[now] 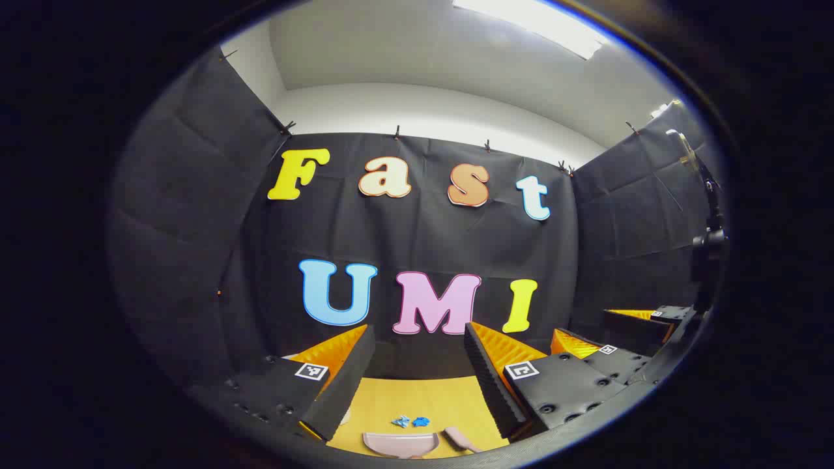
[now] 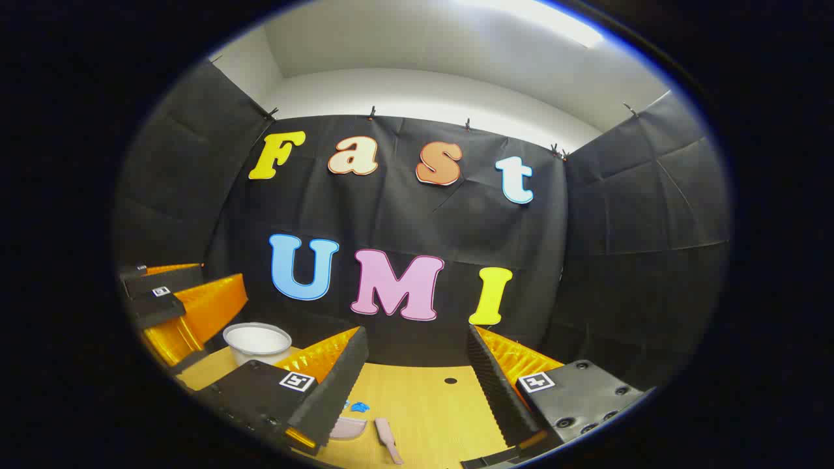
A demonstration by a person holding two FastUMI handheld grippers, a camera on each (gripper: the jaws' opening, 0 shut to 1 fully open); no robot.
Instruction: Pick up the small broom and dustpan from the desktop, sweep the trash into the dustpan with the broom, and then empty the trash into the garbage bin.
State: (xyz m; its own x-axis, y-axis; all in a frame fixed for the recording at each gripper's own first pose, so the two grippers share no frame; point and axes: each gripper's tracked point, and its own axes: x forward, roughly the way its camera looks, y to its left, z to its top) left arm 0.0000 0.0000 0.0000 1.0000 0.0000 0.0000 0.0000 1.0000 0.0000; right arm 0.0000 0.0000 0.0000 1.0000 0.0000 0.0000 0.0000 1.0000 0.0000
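A pink dustpan (image 1: 401, 444) lies on the wooden desktop (image 1: 417, 397) with a small pink broom (image 1: 459, 438) just to its right. Blue scraps of trash (image 1: 410, 422) lie right behind the dustpan. My left gripper (image 1: 417, 384) hovers open above and in front of them, holding nothing. In the right gripper view the dustpan (image 2: 347, 428), broom (image 2: 388, 440) and trash (image 2: 358, 407) sit low and left of centre, partly hidden by one finger. My right gripper (image 2: 417, 391) is open and empty over the desktop (image 2: 423, 404). A white garbage bin (image 2: 257, 342) stands at the far left.
The right gripper (image 1: 603, 335) shows off to the right in the left gripper view. The left gripper (image 2: 179, 293) shows at the left edge of the right gripper view, beside the bin. A small dark hole (image 2: 450, 380) marks the desktop near the black cloth wall.
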